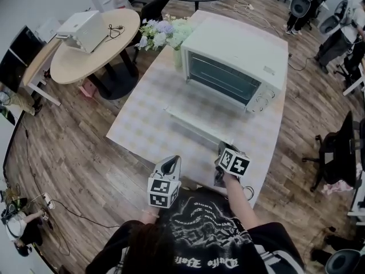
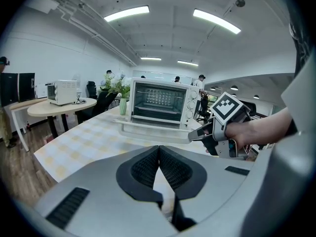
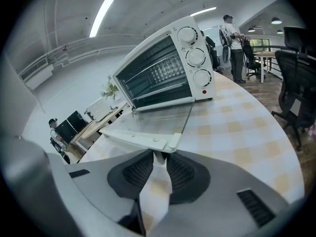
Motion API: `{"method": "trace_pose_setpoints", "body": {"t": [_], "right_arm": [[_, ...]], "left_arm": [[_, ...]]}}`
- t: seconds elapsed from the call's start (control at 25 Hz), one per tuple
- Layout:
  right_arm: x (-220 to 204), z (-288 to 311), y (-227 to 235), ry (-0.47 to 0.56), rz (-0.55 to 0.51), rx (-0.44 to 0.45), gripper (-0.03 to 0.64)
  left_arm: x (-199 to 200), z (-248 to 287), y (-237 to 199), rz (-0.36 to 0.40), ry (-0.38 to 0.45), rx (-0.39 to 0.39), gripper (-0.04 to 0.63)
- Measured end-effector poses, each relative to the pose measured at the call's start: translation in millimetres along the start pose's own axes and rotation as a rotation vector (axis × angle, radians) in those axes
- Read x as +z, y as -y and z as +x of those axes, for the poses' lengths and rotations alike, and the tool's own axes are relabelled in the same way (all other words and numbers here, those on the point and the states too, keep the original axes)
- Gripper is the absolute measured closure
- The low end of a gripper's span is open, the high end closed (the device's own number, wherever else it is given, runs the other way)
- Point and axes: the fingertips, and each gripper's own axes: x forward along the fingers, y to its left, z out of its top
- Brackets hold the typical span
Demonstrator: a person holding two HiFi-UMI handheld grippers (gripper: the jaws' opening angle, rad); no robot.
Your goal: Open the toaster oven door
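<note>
Toaster oven door (image 3: 153, 122) open, handle (image 3: 148, 140) half hidden, clamped by right gripper (image 3: 159, 155) jaws; left gripper (image 2: 159, 148) jaws closed.

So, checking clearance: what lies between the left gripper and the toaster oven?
Head view: only bare checked tablecloth, then the lowered door.

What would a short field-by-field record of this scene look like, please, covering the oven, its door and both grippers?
oven: white toaster oven on the checked table
door: door fully open, lying about level in front of the oven
right gripper: right gripper closed on the door handle at the door's front edge
left gripper: left gripper jaws together, nothing between them, held back from the oven
nearby: flowers beside the oven
</note>
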Motion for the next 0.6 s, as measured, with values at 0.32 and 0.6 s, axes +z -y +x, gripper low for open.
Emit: {"method": "trace_pose_setpoints", "body": {"t": [0.32,0.6], "right_arm": [[-9.8,7.0,3.6,-0.034,0.03,0.001,0.525],[-17.4,11.9,7.6,-0.058,0.053,0.002,0.525]], "left_arm": [[-1.1,-1.4,-2.2,-0.002,-0.004,0.018,0.577],[-3.1,-3.5,-1.5,0.005,-0.009,0.026,0.577]]}}
